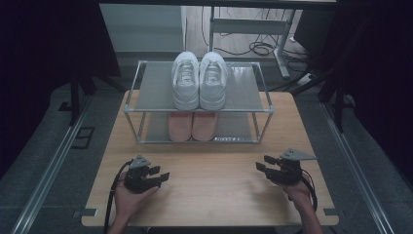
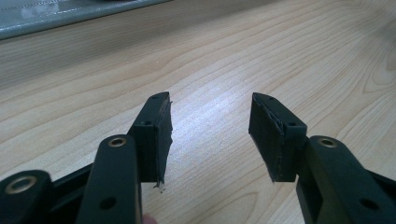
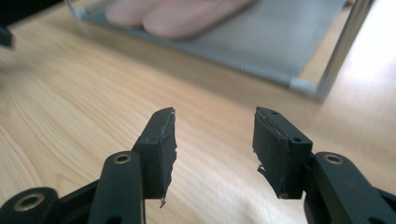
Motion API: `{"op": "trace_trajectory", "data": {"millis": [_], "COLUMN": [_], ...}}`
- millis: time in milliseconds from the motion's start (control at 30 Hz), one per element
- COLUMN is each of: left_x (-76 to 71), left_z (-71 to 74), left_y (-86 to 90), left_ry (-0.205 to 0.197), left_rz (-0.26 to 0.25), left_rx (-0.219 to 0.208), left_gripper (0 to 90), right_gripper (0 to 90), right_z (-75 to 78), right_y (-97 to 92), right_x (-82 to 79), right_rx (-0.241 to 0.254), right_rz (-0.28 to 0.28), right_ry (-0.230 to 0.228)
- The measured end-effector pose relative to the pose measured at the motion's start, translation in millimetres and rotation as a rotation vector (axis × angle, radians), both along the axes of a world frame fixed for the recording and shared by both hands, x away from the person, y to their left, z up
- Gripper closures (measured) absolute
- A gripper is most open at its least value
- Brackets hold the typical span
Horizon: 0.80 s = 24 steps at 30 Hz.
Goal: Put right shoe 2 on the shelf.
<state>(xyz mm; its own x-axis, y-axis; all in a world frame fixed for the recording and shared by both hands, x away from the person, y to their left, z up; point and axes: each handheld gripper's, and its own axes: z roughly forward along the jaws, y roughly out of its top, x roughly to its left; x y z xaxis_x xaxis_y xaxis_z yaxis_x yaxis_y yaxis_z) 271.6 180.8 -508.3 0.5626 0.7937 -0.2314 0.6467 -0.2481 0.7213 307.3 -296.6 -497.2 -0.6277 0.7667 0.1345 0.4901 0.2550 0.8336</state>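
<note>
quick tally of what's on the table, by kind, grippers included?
White sneakers, top shelf: 2
Pink shoes, bottom shelf: 2
Two-tier metal shoe rack: 1
Handheld grippers, left gripper and right gripper, both open and empty: 2
Total: 7

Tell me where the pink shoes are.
In the high view, the pink shoes sit on the rack's lower shelf, directly beneath the white sneakers, at the table's far middle.
</note>
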Motion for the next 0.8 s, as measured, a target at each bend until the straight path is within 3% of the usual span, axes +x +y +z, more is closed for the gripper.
{"op": "trace_trajectory", "data": {"millis": [67, 133, 200, 800], "left_x": [0.0, 0.2, 0.4, 0.5], "left_z": [0.1, 0.2, -0.1, 1.0], "left_y": [0.4, 1.1, 1.5, 1.0], "left_ry": [-0.002, -0.004, -0.003, -0.005], "left_rz": [-0.002, 0.0, 0.003, 0.001], "left_rx": [0.001, 0.002, 0.004, 0.002], "left_gripper": [49.4, 49.4, 49.3, 49.1], "right_gripper": [47.9, 47.7, 46.5, 46.3], "right_z": [-6.3, -11.3, -16.2, -10.5], "right_y": [0.6, -0.1, 0.5, -2.6], "right_x": [0.2, 0.4, 1.6, -2.3], "right_rx": [-0.049, -0.038, -0.058, -0.036], "right_rz": [-0.009, -0.01, -0.01, -0.028], "right_ry": [0.011, 0.024, 0.042, 0.002]}}
